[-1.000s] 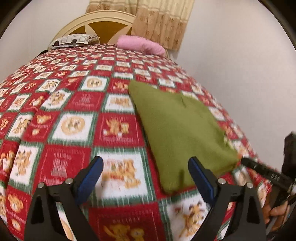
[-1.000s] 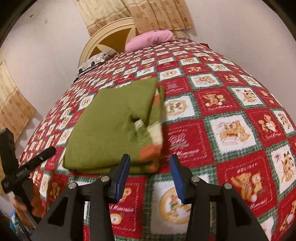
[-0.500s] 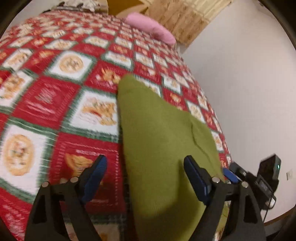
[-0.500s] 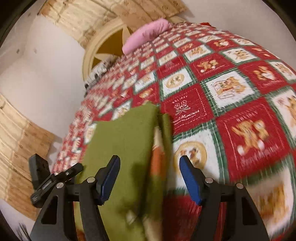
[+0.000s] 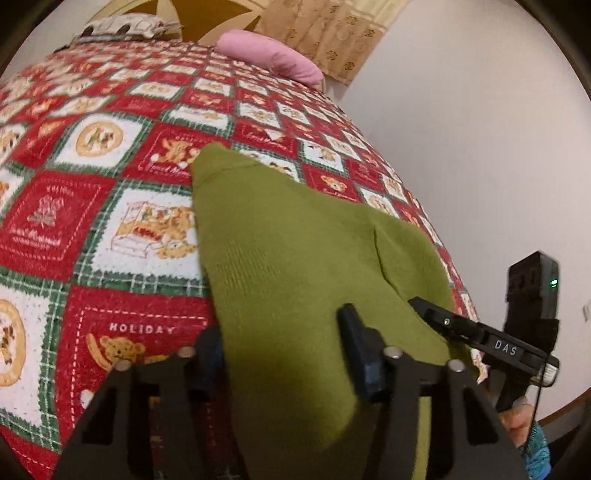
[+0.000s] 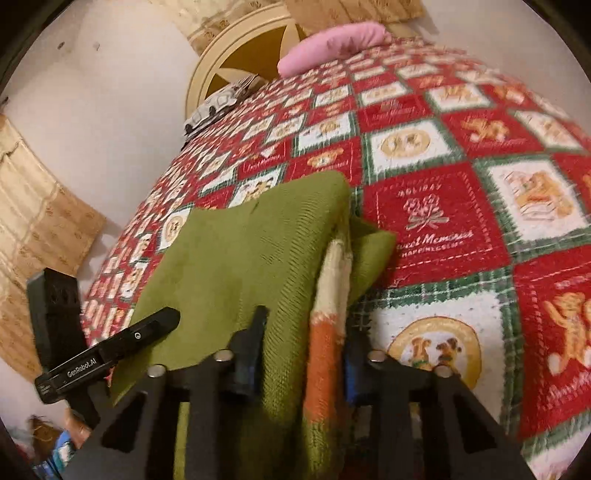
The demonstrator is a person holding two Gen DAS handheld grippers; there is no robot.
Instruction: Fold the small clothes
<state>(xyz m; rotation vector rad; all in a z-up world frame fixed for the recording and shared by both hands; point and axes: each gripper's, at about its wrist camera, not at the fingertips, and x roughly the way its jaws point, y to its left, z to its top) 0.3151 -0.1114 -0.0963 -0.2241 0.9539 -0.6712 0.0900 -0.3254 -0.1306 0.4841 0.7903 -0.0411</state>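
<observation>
Beyond green garment point(image 5: 295, 266): pink pillow point(image 5: 269, 55); curtain point(image 5: 325, 29)

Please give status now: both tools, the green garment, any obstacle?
Left tool, right tool closing, green garment between each. Garment part-folded on bed's near edge. No obstacle seen.

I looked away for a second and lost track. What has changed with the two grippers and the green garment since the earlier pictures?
Both grippers moved in onto the near edge of the green sweater. The left gripper and the right gripper now have the fabric between their closing jaws; before, they hovered wide short of it. The sweater still lies on the patterned blanket, and the pink pillow is unmoved.
</observation>
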